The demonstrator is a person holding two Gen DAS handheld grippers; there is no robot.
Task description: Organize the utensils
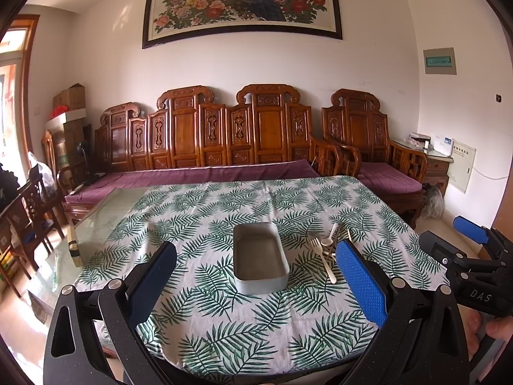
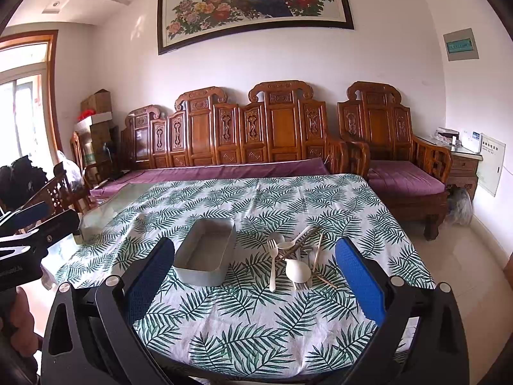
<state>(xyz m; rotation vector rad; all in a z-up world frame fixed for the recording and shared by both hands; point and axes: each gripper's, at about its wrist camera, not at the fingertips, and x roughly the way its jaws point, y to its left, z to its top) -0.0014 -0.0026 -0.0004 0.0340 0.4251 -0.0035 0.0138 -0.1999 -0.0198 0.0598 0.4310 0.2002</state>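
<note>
On leaf-print tablecloth [image 2: 256,320]: grey tray [image 2: 205,258] (nothing inside), beside it on the right a crossed heap of pale utensils [image 2: 295,256]. Left gripper [image 1: 256,276] and right gripper [image 2: 256,276] spread wide, gripping nothing.

A table [image 2: 96,221] is wearing a leaf-print cloth [image 2: 256,304]; mid-frame a grey tray [image 2: 205,271] is sitting left of piled utensils [image 2: 296,256].
</note>
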